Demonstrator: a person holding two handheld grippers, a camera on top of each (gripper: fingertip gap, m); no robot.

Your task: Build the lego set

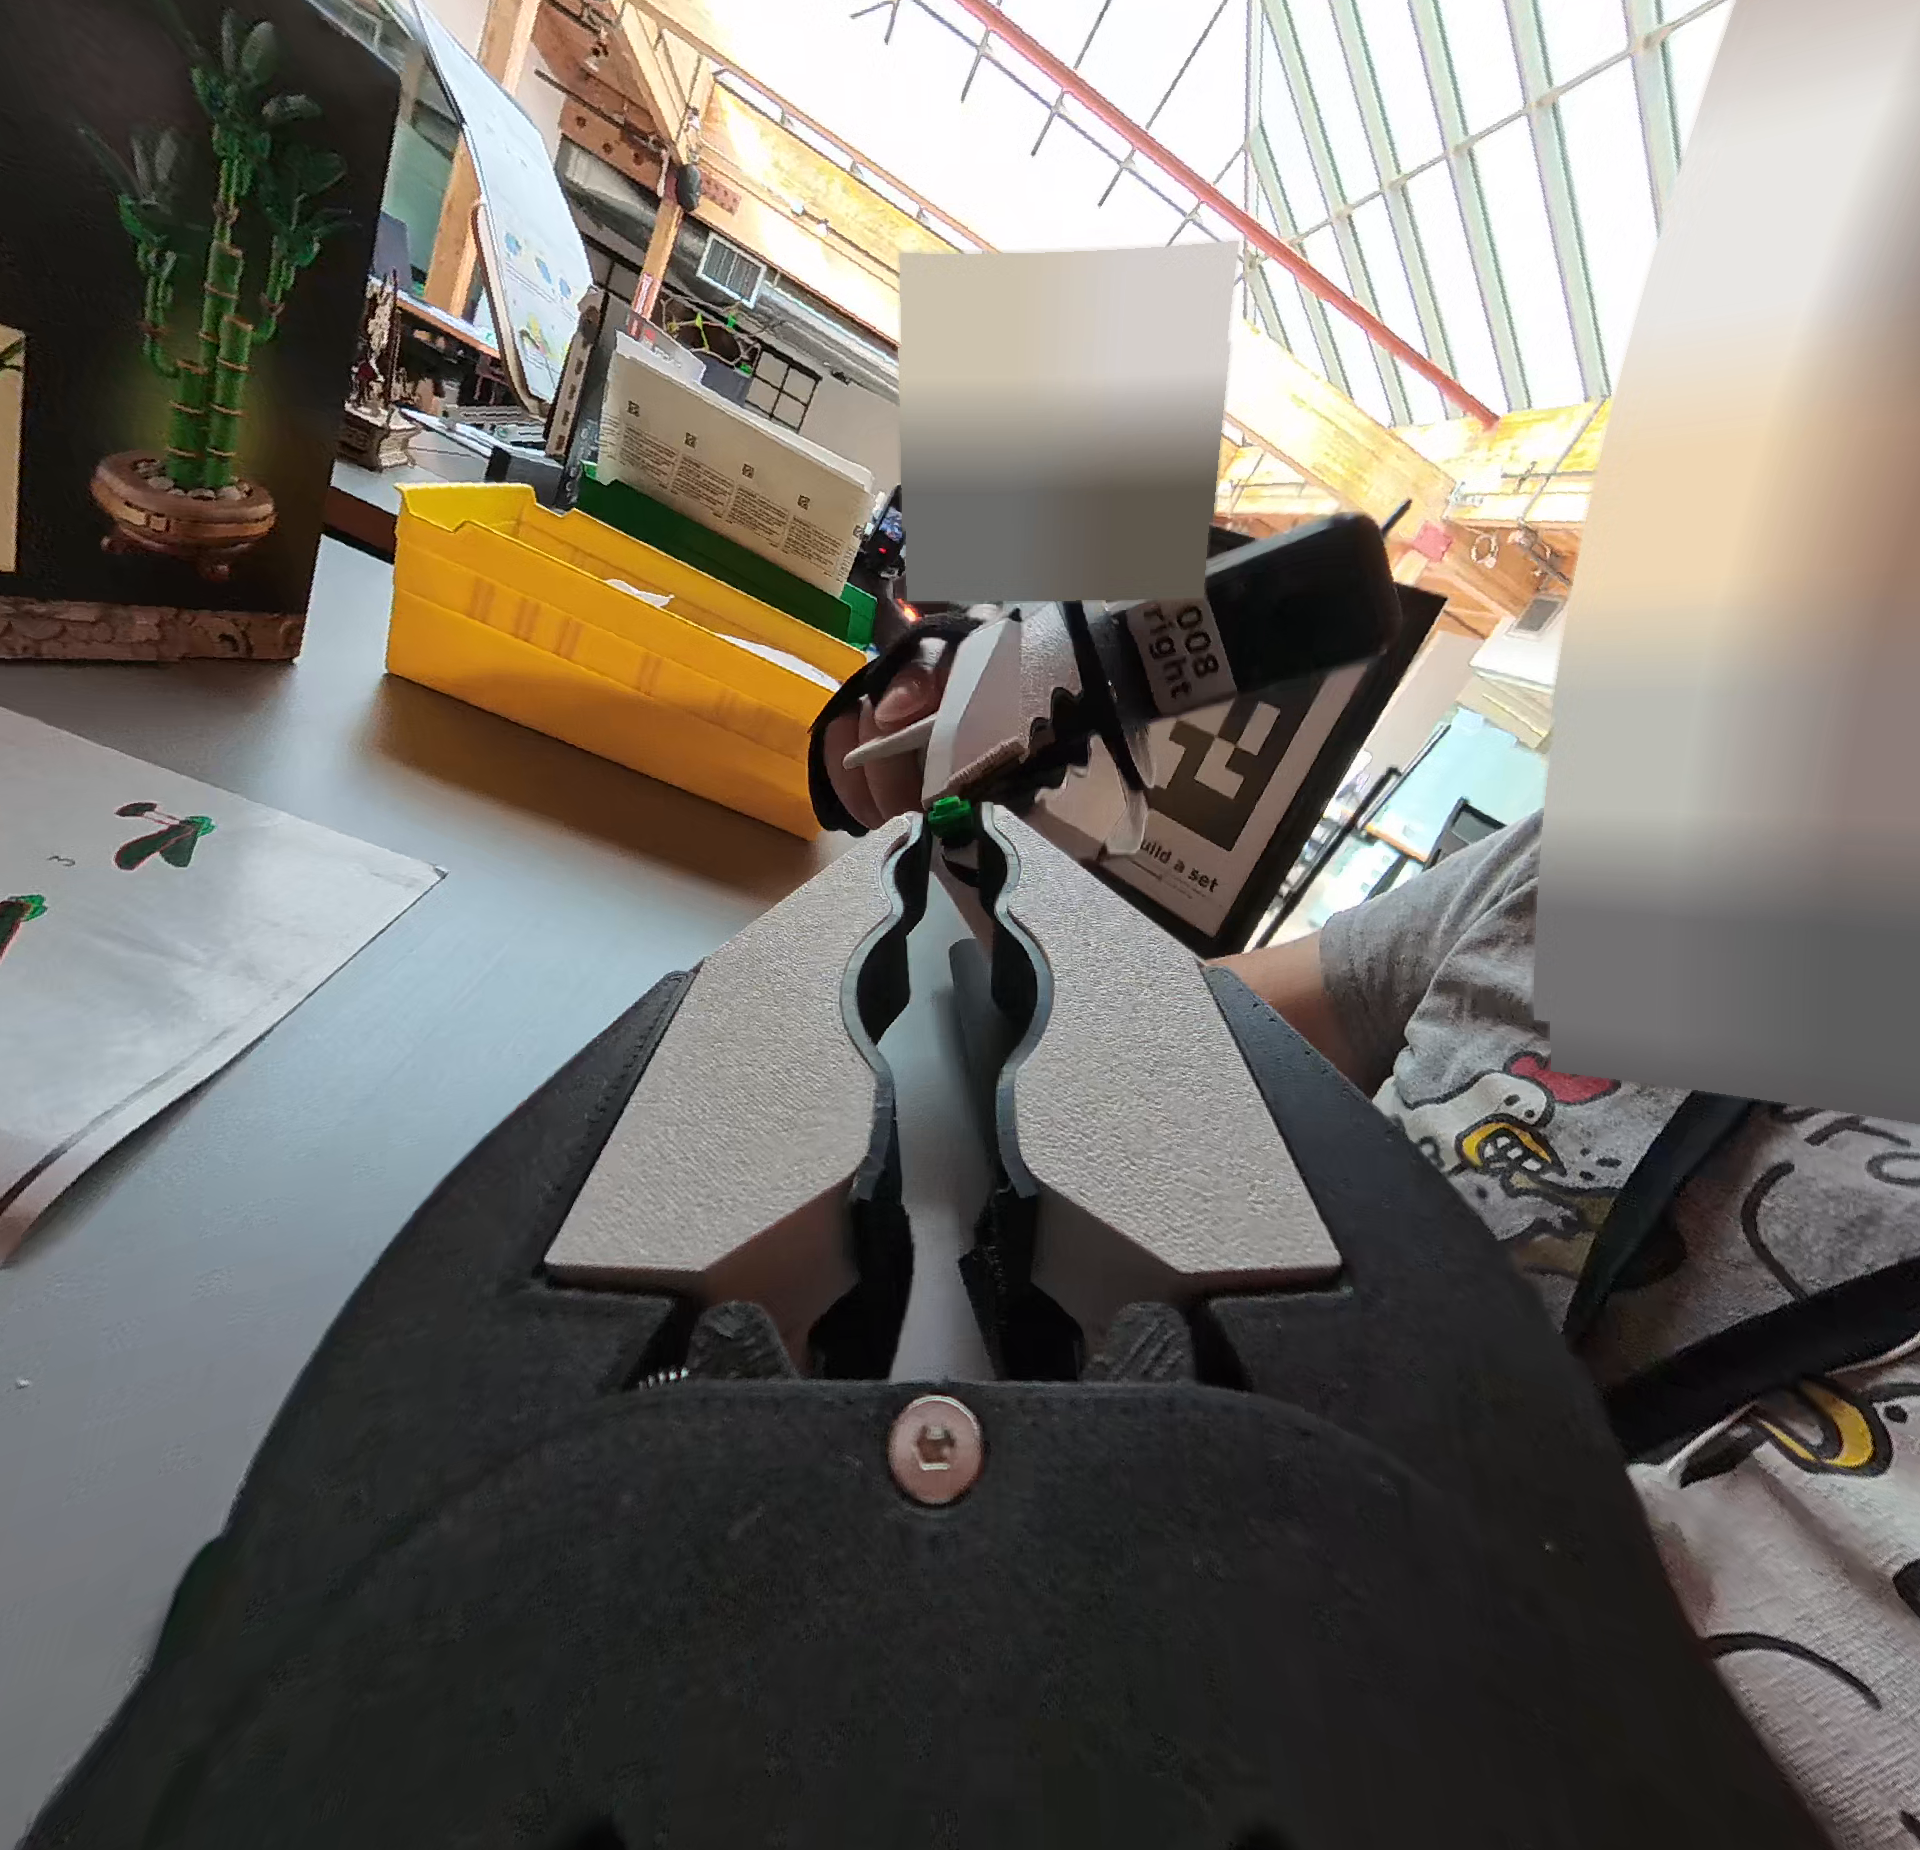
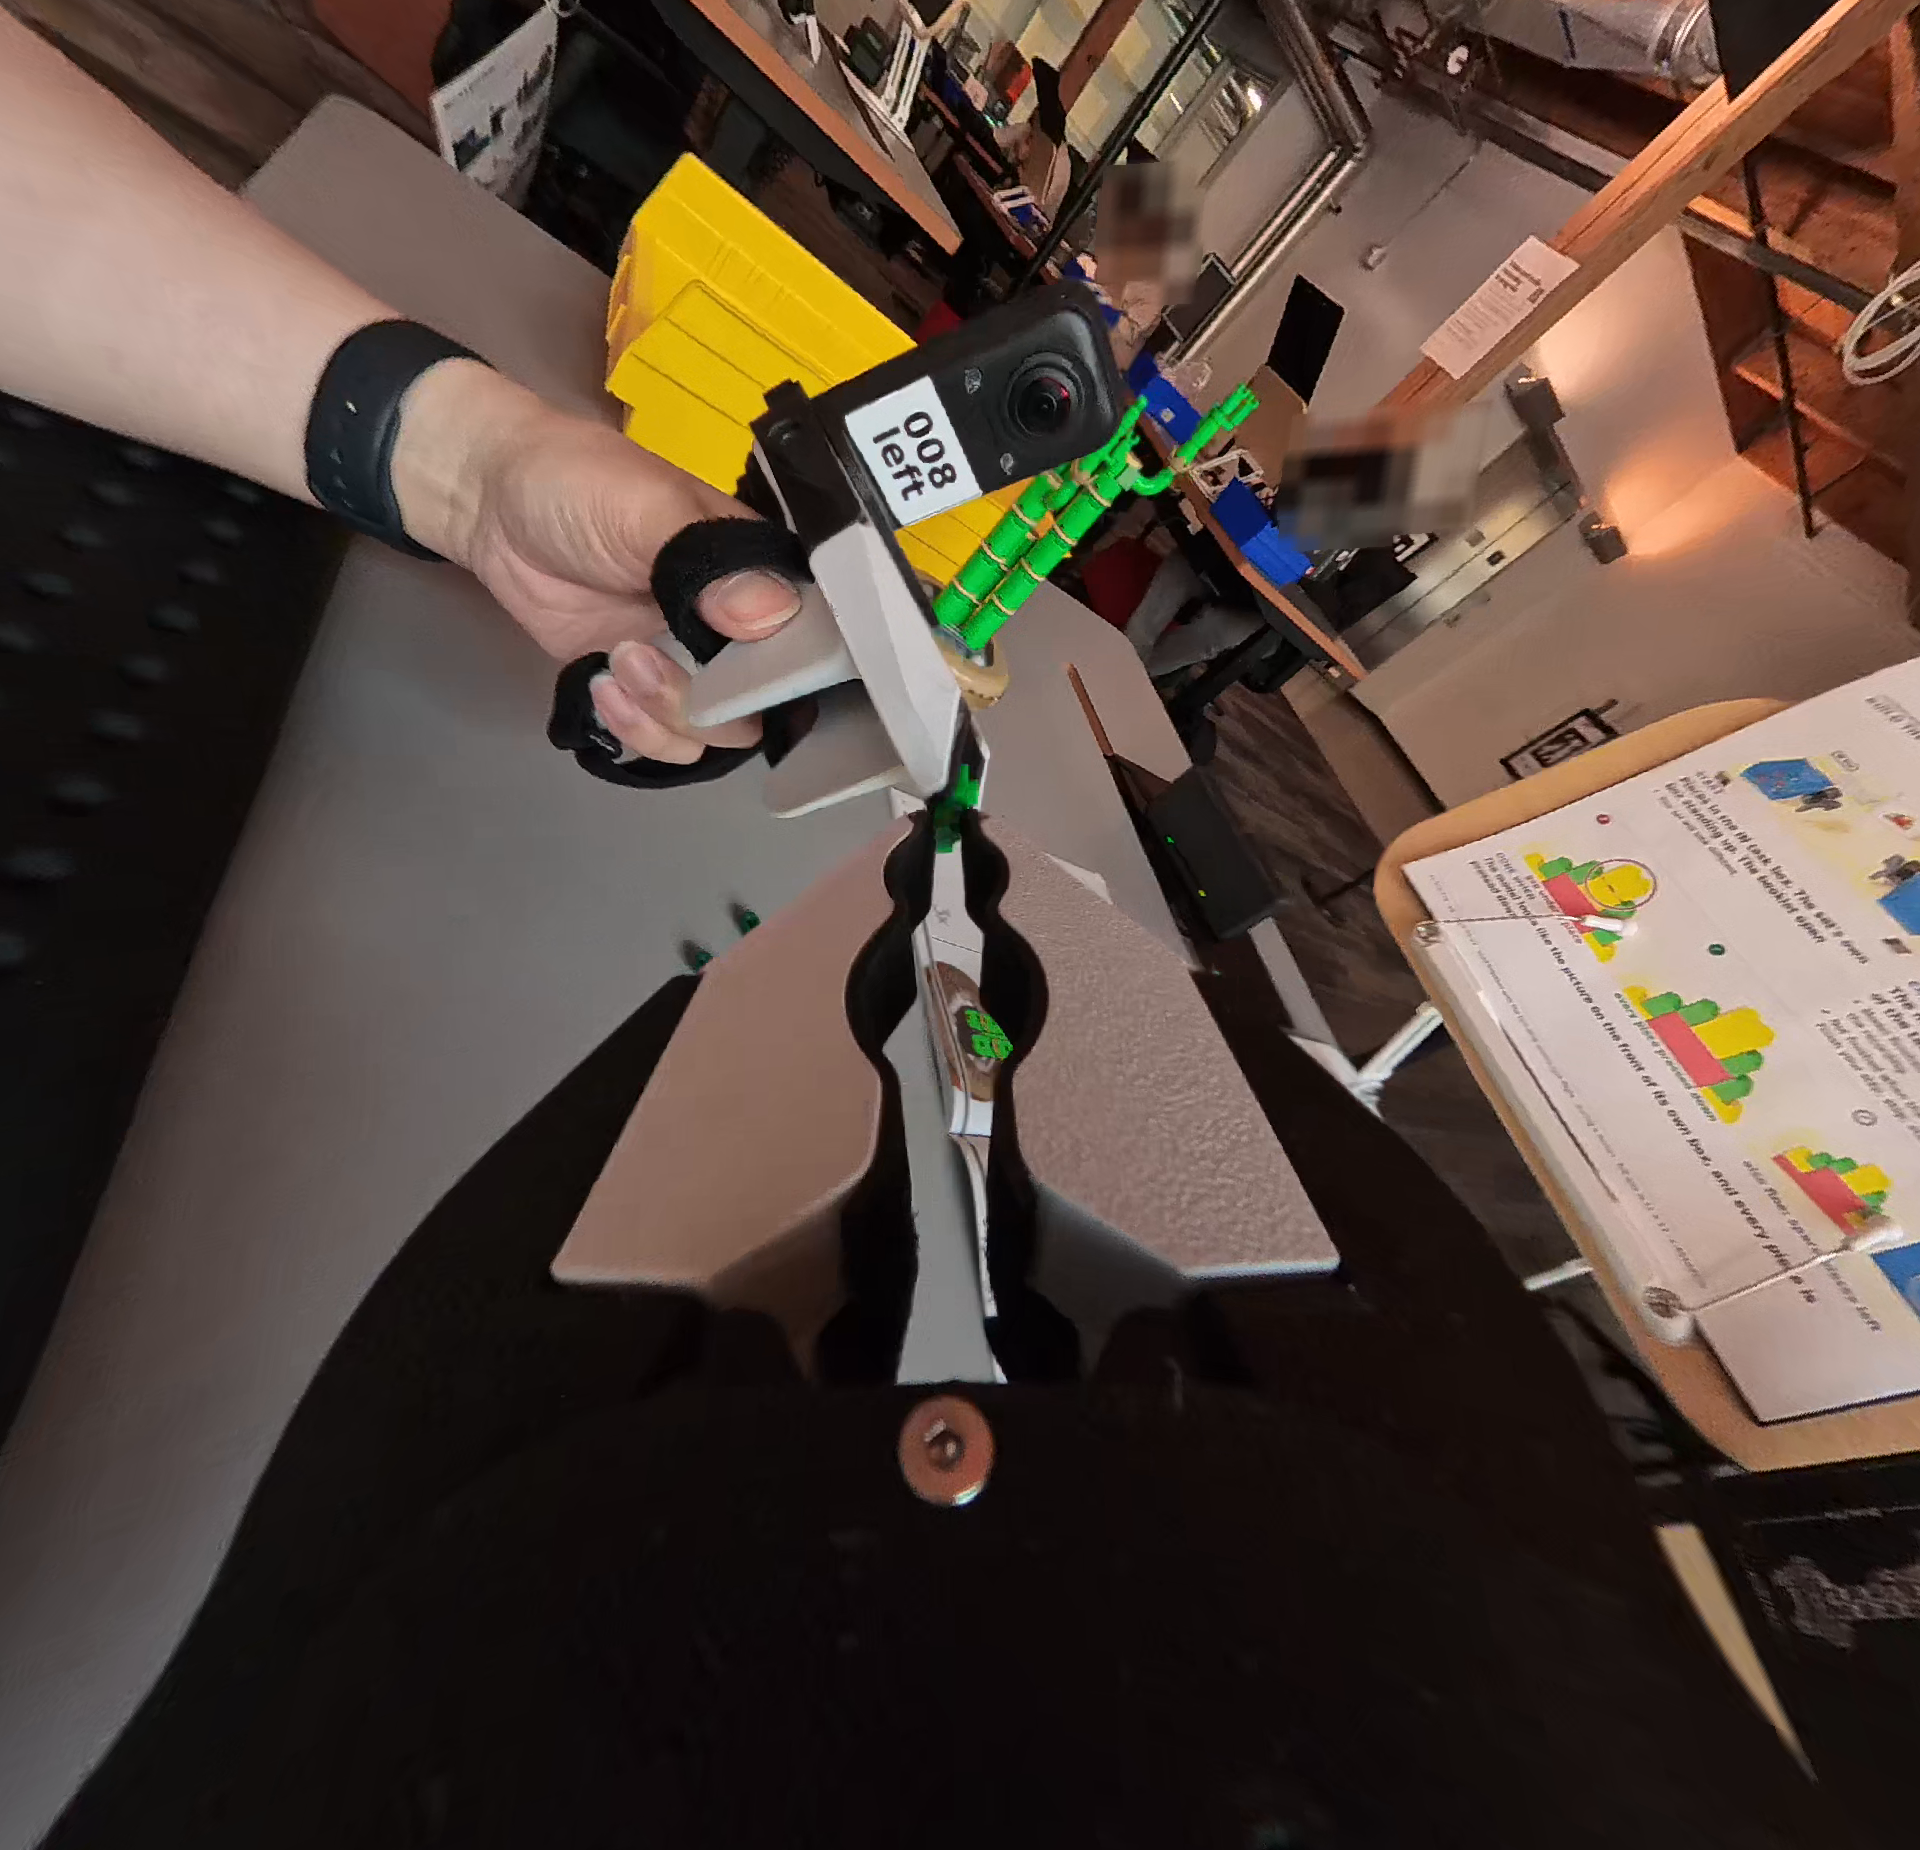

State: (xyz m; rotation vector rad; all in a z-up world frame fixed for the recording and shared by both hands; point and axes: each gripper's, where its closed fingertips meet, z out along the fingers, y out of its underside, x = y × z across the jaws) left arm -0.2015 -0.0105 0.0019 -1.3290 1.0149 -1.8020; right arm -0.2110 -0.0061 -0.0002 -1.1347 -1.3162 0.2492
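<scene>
Green lego piece [image 1: 948,816] sat pinched at the tips of your left hand-held gripper [image 1: 951,832], and your right hand-held gripper [image 2: 948,832] nipped the same piece [image 2: 951,813] from the opposite side. Beyond them the green bamboo model [image 2: 1023,543] stood on the bench [image 2: 436,865], near the yellow bin [image 1: 582,647].

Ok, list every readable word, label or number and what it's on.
I won't quote writing; these bear it:
White camera sticker, clear print.
White sticker above black-framed sign, clear print.
That sign, partly hidden.
Clipped instruction sheet, mostly too small.
Upright white cards, too small.
</scene>
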